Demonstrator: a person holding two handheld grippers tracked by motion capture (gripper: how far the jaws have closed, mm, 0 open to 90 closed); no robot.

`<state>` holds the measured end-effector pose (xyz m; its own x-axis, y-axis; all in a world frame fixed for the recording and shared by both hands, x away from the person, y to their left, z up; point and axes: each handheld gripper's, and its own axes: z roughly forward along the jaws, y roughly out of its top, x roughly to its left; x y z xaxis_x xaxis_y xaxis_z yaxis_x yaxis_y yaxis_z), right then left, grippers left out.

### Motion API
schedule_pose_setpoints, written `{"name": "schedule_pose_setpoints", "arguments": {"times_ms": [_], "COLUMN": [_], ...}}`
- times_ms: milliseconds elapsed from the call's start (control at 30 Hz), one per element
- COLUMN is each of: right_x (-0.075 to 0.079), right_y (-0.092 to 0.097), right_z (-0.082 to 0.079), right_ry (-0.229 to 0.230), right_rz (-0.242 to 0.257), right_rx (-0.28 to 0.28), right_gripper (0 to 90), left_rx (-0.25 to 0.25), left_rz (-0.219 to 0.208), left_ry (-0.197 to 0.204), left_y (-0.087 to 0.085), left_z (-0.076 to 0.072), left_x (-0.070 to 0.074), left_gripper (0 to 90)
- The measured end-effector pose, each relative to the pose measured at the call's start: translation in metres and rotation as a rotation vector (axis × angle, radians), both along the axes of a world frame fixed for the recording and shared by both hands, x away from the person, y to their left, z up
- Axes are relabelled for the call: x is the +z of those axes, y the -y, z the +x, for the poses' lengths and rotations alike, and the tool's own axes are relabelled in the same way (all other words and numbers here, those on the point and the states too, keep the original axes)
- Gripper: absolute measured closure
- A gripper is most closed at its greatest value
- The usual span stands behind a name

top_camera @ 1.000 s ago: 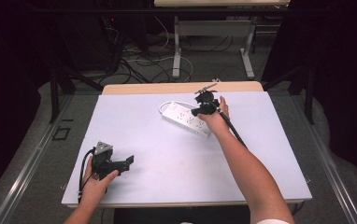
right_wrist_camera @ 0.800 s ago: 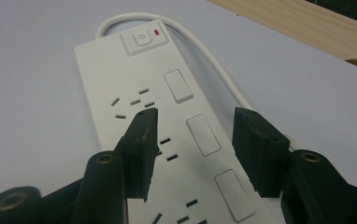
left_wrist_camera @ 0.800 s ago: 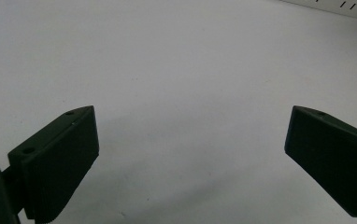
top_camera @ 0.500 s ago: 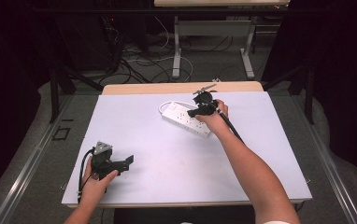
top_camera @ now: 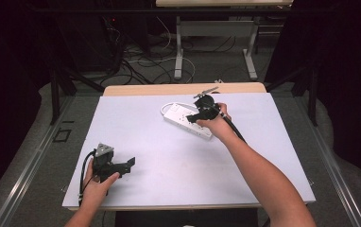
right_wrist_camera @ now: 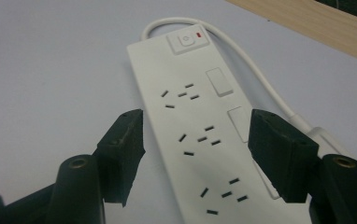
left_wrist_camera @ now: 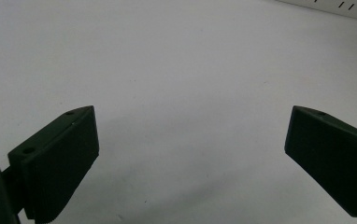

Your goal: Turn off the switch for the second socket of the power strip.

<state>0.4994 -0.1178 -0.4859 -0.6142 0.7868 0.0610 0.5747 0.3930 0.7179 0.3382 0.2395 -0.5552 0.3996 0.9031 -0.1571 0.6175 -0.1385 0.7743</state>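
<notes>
Left gripper (top_camera: 130, 164): fingers open, empty, low over the near-left desk (top_camera: 169, 161), as we saw earlier. Power strip (right_wrist_camera: 200, 135): far centre. Right gripper (right_wrist_camera: 195, 154): fingers spread astride it; we judge closing squarely on its long edges best. Has crept slightly forward.
</notes>
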Motion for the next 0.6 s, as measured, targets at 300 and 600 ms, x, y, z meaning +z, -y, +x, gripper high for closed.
{"name": "schedule_pose_setpoints", "arguments": {"times_ms": [300, 600], "right_x": [0.007, 0.014], "right_y": [-0.002, 0.002], "right_z": [-0.017, -0.03], "right_ry": [-0.039, 0.001], "right_rz": [-0.009, -0.008], "right_rx": [0.002, 0.014], "right_gripper": [35.6, 31.6], "left_rx": [0.001, -0.001], "left_rz": [0.001, 0.004], "left_ry": [0.001, 0.0], "left_y": [0.001, 0.001], "left_z": [0.0, 0.0], "left_x": [-0.001, -0.001], "left_gripper": [2.9, 2.9]}}
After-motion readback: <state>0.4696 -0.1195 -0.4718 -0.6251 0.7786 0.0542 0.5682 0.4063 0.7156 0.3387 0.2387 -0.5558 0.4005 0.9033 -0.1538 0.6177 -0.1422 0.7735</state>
